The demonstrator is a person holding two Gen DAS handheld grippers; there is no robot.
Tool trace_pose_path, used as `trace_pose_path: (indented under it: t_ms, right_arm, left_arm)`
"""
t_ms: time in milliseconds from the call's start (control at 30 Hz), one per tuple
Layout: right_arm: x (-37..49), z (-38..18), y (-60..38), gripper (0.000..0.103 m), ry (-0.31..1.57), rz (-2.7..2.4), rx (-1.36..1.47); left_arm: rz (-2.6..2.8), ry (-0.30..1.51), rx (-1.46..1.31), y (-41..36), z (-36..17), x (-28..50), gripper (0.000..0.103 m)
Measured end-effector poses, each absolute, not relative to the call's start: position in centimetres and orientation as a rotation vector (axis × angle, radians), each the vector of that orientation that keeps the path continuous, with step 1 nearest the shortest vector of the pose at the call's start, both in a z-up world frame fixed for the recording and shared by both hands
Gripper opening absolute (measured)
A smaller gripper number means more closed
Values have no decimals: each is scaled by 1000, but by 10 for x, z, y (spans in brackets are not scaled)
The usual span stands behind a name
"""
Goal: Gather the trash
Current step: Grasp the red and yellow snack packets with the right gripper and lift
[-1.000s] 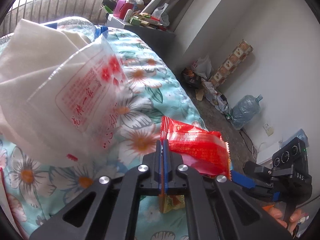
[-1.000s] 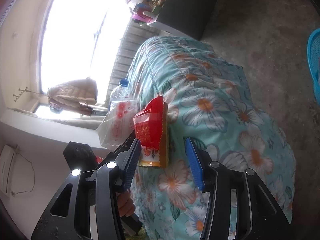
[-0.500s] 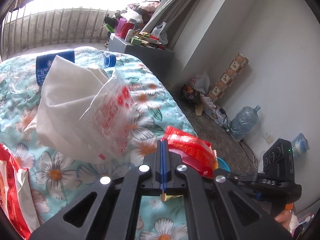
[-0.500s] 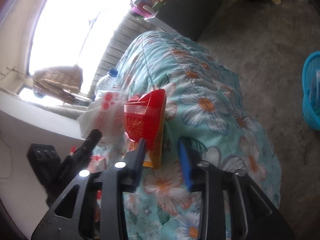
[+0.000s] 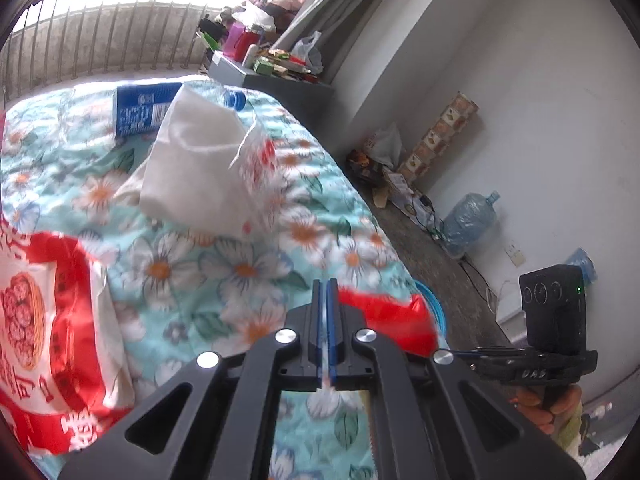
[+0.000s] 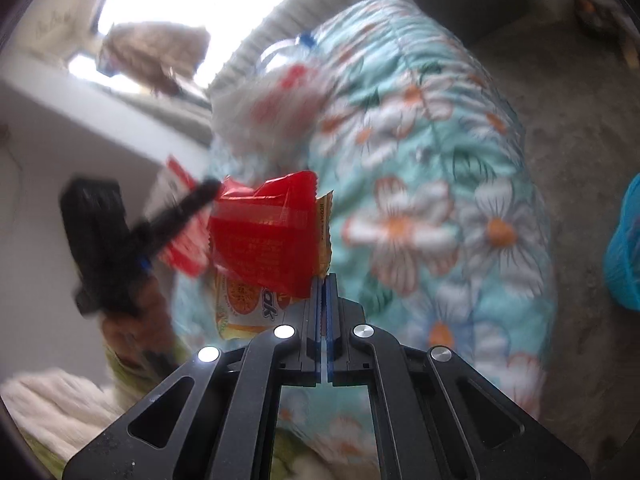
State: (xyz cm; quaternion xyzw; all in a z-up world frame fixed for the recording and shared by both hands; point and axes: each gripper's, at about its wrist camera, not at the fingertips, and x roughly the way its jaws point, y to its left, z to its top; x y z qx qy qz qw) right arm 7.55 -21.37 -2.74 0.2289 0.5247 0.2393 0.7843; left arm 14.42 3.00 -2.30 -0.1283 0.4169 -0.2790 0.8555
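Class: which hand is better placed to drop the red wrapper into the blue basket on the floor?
Right. The right gripper is shut on the red wrapper, and the blue basket sits to its right.

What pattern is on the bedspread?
White daisies with orange centres on a turquoise bedspread, clearest in the left wrist view.

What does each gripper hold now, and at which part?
Right gripper: red wrapper, pinched at its lower corner. Left gripper: shut beside the wrapper; hold unclear.

2 wrist fisheyes angled down, close, sharing floral bedspread (image 5: 240, 268)
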Motion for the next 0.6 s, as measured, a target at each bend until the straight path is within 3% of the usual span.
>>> trace_pose_path:
  t_ms: [167, 233, 367, 600]
  right_arm:
    - [63, -42, -203, 1, 1190, 404, 361]
    - [62, -45, -204, 1, 1190, 394, 376]
    - [60, -48, -204, 2, 1188, 378, 406]
    - [55, -46, -206, 2, 1182, 378, 434]
  left_arm:
    - [-619, 937, -320, 40, -39, 132, 29]
    - [-641, 983, -385, 43, -50, 133, 34]
    - [-683, 1064, -520, 45, -68, 141, 42]
    - [-738, 1135, -552, 23, -80, 152, 43]
